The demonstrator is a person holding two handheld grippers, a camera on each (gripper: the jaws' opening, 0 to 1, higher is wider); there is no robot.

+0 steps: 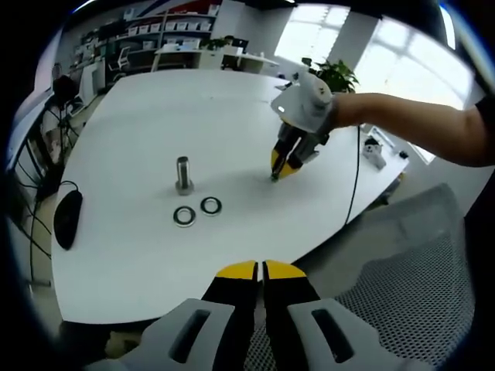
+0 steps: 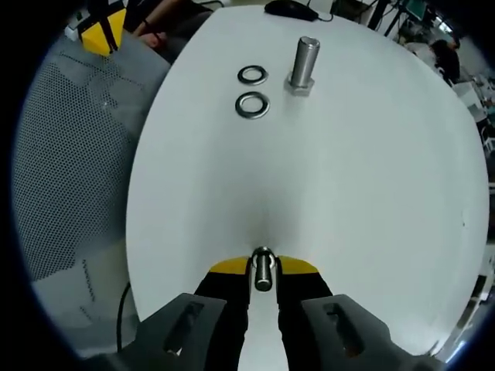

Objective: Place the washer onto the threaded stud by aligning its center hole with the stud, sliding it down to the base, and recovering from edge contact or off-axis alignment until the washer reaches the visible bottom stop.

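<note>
Left tongs (image 1: 260, 272): black jaws with yellow tips, set in pale grey moulded housings with slotted openings. Right tongs (image 2: 263, 270): same make, black jaws, yellow tips, grey slotted housings, white-grey body block. Person's forearm (image 1: 418, 124): bare, dark short sleeve at the upper arm.

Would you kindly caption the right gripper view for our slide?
Right gripper shut on a washer above the white table; stud and two washers lie ahead.

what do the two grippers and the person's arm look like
Both grippers match: the left gripper and right gripper have black jaws with yellow tips on light grey slotted bodies. In the left gripper view, the right gripper carries a pale grey boxy housing on top. The arm behind it is bare, with a dark sleeve edge near the shoulder.
</note>
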